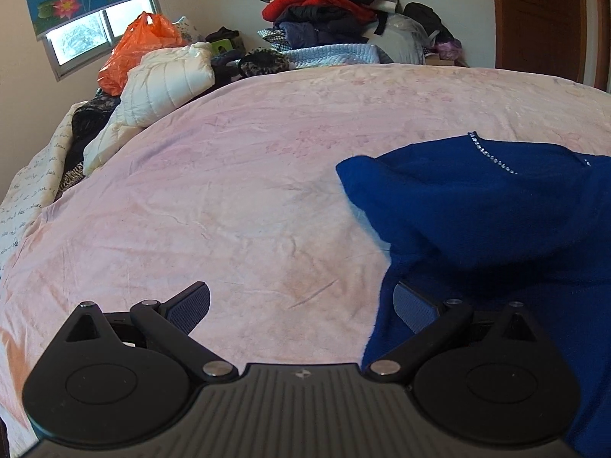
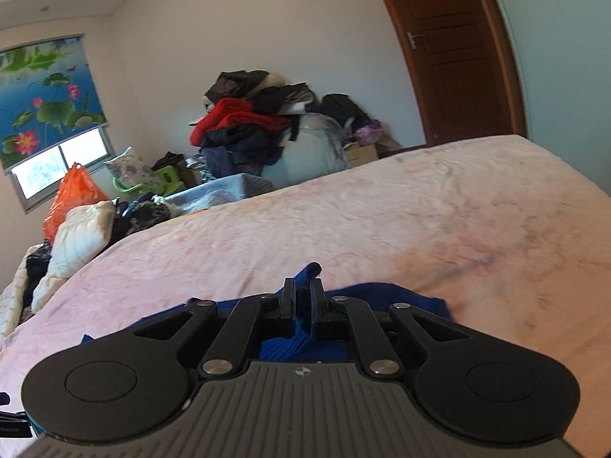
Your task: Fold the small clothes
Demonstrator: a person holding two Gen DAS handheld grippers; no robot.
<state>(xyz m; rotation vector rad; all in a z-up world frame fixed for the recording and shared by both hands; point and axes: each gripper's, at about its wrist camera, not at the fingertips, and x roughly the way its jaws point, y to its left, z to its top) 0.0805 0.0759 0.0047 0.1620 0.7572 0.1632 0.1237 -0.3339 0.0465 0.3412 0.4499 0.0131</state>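
Note:
A dark blue knitted garment [image 1: 477, 210] with a line of small rhinestones lies on the pink bedspread [image 1: 248, 191], at the right of the left wrist view, with one part folded over the rest. My left gripper [image 1: 301, 301] is open just above the bedspread, nothing between its fingers; its right finger [image 1: 414, 305] sits at the garment's left edge. In the right wrist view my right gripper [image 2: 303, 297] is shut on a pinched fold of the blue garment [image 2: 305, 278], which sticks up between the fingers. More of the cloth trails beneath the gripper over the pink bedspread [image 2: 420, 229].
A white quilted jacket [image 1: 168, 80] and an orange plastic bag [image 1: 133, 49] lie at the bed's far left. A tall heap of red and dark clothes [image 1: 324, 11] stands against the back wall. A brown wooden door [image 2: 458, 57] is at the right.

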